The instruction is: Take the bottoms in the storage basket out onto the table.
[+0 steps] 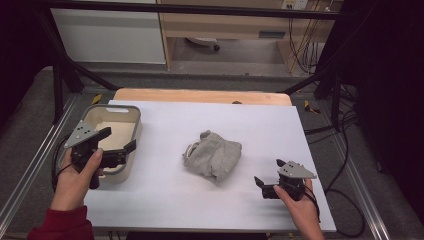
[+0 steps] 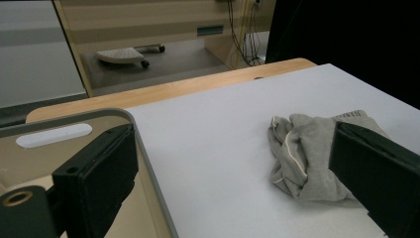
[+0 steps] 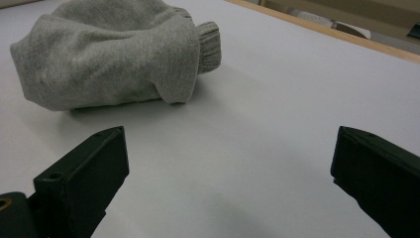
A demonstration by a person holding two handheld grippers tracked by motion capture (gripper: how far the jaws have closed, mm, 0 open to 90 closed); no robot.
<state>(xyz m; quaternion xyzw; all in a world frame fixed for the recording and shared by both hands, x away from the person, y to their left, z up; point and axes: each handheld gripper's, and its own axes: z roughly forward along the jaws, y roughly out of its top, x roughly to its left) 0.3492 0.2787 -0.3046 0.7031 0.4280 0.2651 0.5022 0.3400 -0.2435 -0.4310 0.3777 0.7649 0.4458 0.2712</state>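
Well apart: sweatshirt [image 1: 212, 156], right tool [image 1: 270, 179].

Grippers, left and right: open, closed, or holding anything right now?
Left gripper: open, holding nothing, over the beige bin.
Right gripper: open, holding nothing, near the grey garment.

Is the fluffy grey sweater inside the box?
No, the crumpled grey knit garment lies on the white table, beside the beige plastic bin.
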